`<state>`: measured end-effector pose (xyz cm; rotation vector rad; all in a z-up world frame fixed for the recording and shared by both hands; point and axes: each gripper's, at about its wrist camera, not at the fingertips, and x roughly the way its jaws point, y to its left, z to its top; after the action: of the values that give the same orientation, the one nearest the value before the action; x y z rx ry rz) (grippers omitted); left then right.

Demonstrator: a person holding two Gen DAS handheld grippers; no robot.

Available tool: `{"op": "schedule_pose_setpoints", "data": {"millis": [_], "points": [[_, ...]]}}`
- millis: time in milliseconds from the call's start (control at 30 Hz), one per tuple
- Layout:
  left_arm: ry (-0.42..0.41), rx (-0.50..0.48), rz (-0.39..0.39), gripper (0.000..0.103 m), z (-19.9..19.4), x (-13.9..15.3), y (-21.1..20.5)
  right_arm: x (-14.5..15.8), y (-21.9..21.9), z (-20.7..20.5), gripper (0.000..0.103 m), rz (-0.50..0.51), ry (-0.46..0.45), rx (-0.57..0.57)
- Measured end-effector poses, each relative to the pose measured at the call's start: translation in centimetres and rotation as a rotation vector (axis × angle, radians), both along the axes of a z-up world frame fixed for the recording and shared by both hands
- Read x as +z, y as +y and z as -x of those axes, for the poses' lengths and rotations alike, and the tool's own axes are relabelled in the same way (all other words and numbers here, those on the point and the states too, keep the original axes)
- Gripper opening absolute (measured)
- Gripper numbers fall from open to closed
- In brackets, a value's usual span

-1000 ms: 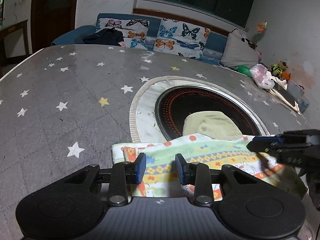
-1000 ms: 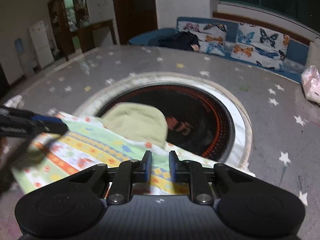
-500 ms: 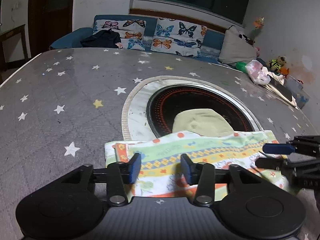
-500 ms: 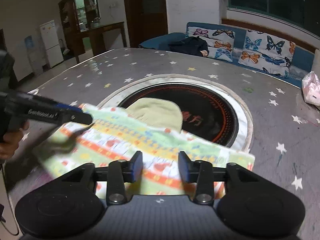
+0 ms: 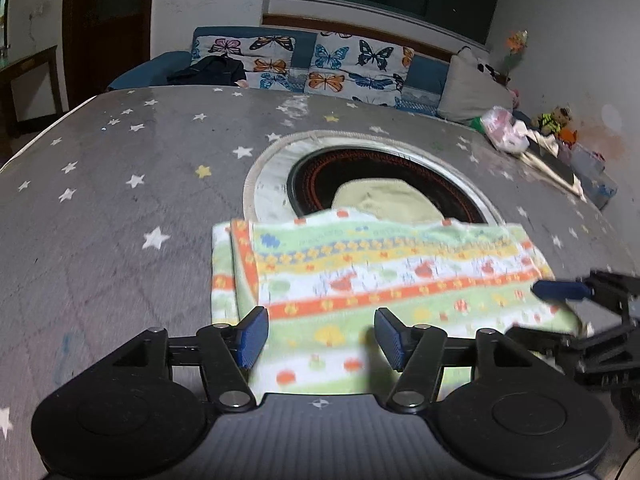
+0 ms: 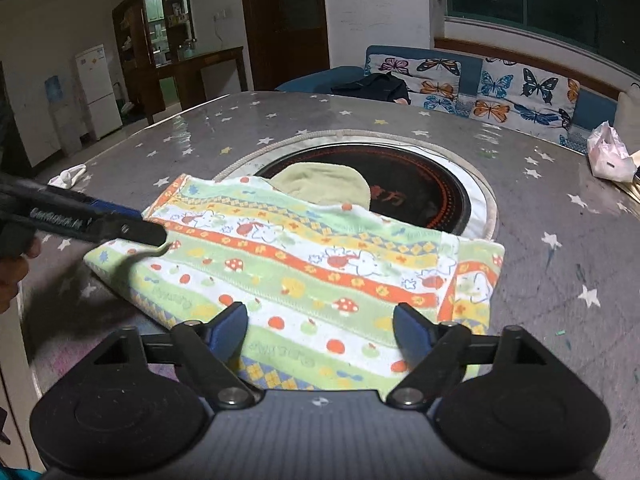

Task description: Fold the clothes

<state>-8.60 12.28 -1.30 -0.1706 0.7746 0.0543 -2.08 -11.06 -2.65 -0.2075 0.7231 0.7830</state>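
Both hand-held grippers had let go within the last second. From the left wrist view, the left hand-held gripper (image 5: 318, 338) had stood nearly closed over the near edge of the patterned cloth (image 5: 376, 276) a second before; half a second before it had begun to part, and at this moment its blue fingers stood wide apart with nothing between them. The cloth lay flat on the star-printed desk (image 5: 120, 208), a narrow fold turned over at its 9 o'clock end, its far edge lapping the round inset burner (image 5: 384, 164) at 12 o'clock, where a pale green cloth (image 5: 384, 200) showed beyond it. That suggested one fold was laid down and released, with further folds probably to come. The right hand-held gripper (image 5: 560, 312) reached in at 3 o'clock, low over the cloth's end, its pose blurred.

From the right wrist view, the same opening showed: jaws close together a second before, now spread wide and empty above the cloth's (image 6: 304, 276) near edge. This gripper (image 6: 322, 330) pointed forward and slightly down. At 9 o'clock the left hand-held gripper (image 6: 100, 222) hovered over the cloth's far corner, its finger casting a shadow there.
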Motion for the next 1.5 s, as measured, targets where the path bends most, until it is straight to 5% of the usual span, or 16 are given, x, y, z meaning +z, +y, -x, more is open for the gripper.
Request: {"op": "schedule_pose_setpoints", "data": {"millis": [233, 500, 867, 1300, 1500], "points": [[-0.022, -0.018, -0.092, 0.066, 0.9, -0.4, -1.3, -0.7, 0.3, 0.6, 0.099, 0.031, -0.019, 0.017], [-0.097, -0.113, -0.082, 0.066, 2.4, 1.5, -3.5, 0.7, 0.6, 1.1, 0.103, 0.017, -0.063, 0.013], [-0.039, -0.138, -0.074, 0.066, 2.2, -1.1, -3.6, -0.7, 2.9, 0.6, 0.103, 0.061, -0.047, 0.003], [-0.032, -0.138, -0.047, 0.093, 2.4, -0.4, -3.6, -1.2, 1.8, 0.1, 0.103, 0.006, 0.0, 0.012], [-0.047, -0.066, -0.084, 0.103, 3.0, 0.6, -2.6, -1.3, 1.5, 0.2, 0.103, -0.021, -0.002, 0.01]]}}
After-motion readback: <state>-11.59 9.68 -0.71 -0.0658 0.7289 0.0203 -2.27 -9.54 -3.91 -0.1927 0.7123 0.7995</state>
